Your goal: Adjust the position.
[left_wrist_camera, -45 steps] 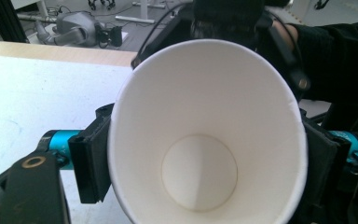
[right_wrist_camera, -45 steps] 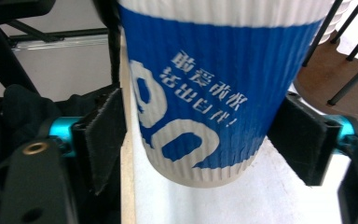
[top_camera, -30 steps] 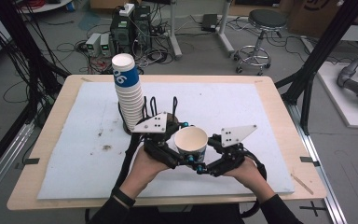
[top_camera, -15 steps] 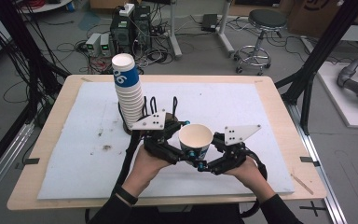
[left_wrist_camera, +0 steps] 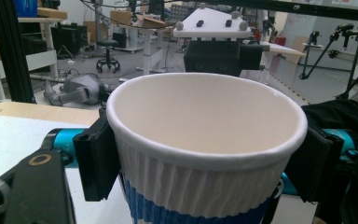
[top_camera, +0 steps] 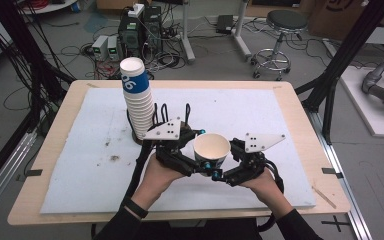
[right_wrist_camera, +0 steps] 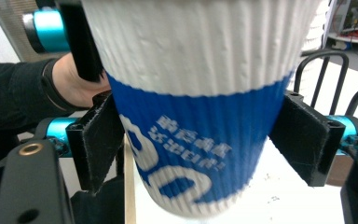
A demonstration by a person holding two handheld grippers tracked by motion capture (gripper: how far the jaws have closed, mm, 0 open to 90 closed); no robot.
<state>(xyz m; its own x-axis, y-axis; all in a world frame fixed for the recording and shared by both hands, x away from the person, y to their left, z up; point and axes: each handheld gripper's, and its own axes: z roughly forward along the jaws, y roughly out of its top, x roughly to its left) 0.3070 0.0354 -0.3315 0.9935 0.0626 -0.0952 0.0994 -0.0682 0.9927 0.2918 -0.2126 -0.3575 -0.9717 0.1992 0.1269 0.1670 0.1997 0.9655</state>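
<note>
1 cup (top_camera: 211, 148), 2 grippers, 1 cup stack (top_camera: 137, 100)

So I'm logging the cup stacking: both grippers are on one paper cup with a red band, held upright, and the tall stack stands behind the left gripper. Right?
Not quite: the band on the paper cup is blue, not red, as the right gripper view shows. The rest holds: the left gripper and the right gripper are both on it, upright, and the tall stack stands behind the left gripper.
</note>
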